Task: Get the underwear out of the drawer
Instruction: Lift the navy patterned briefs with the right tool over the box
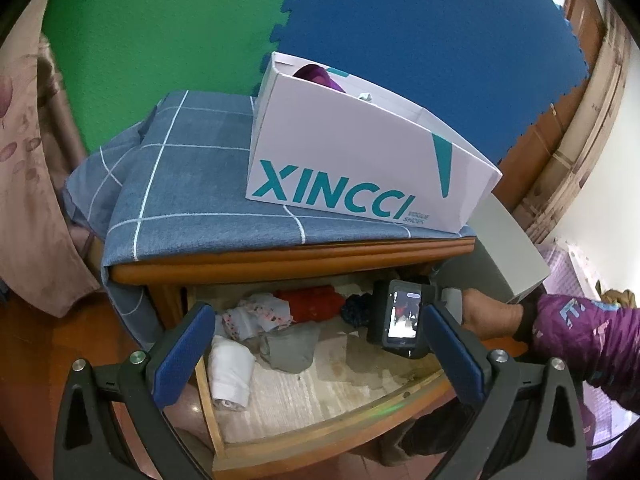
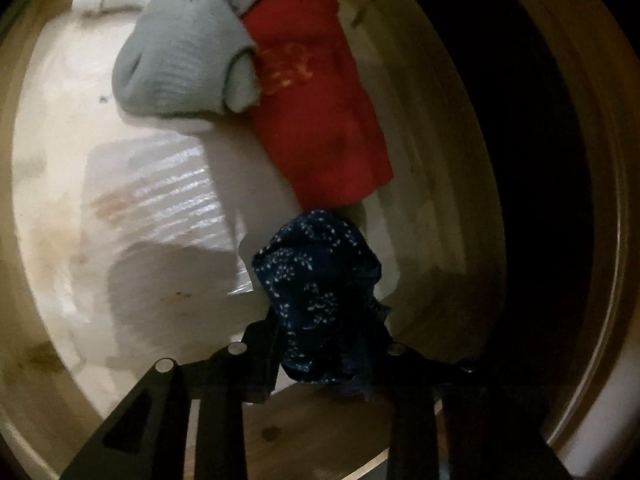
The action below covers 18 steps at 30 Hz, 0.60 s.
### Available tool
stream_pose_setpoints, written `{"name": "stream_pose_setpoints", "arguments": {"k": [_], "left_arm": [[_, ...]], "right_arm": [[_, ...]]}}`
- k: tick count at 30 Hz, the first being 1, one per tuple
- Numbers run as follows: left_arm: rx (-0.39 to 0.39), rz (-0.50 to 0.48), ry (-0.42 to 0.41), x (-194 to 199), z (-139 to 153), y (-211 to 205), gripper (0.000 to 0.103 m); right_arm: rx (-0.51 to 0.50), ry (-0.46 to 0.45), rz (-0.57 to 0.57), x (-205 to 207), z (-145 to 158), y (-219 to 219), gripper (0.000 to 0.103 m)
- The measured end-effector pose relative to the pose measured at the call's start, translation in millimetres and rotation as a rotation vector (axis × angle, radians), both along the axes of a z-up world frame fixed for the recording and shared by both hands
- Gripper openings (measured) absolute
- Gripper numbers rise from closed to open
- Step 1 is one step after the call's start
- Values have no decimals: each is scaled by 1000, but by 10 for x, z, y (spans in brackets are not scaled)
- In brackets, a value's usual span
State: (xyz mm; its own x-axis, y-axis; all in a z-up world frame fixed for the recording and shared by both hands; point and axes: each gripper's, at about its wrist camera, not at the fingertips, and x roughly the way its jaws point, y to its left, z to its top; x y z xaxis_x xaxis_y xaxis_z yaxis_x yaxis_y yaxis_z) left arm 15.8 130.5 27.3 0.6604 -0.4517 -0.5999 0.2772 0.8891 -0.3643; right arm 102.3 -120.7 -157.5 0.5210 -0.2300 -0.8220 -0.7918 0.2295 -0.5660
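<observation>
The wooden drawer (image 1: 316, 438) stands pulled out under a bedside cabinet. In it lie a red garment (image 2: 320, 112), a grey one (image 2: 180, 68), a white roll (image 1: 232, 372) and a pale flowered piece (image 1: 256, 314). My right gripper (image 2: 324, 344) points down into the drawer's right rear, shut on a bunched navy underwear with white specks (image 2: 320, 280). In the left wrist view the navy underwear (image 1: 358, 310) shows beside the phone (image 1: 400, 316) on that gripper's back. My left gripper (image 1: 318, 316) hovers in front of the drawer, open, with nothing between its blue pads (image 1: 184, 352).
A white XINCCI box (image 1: 360, 160) sits on the blue checked cloth (image 1: 192, 184) covering the cabinet top, with purple fabric inside. A hand (image 1: 492, 316) in a purple sleeve reaches in from the right. The drawer's pale lined bottom (image 2: 140, 220) is bare at the front.
</observation>
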Motion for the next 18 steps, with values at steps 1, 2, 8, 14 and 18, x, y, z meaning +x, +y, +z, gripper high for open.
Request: {"name": "stream_pose_setpoints", "arguments": {"k": [1,2,8,14,18], "left_arm": [[-7,6,2,-1,-2,17,103],[-11,9,4,1,-5,27,103],[-25,19,27,26,-39,66,103],[7,16,41,35,-66,24,103],[18,13,46,41,-77,-9,103]], "right_arm": [[21,15,-16,-12,39,-5,29],[48,39,-28,-35,98,0,29],[208,150,-89,-176,453,76,29],[391,226,-159,-325,907,30,29],[523,237,-204,-435,1258,-75,29]]}}
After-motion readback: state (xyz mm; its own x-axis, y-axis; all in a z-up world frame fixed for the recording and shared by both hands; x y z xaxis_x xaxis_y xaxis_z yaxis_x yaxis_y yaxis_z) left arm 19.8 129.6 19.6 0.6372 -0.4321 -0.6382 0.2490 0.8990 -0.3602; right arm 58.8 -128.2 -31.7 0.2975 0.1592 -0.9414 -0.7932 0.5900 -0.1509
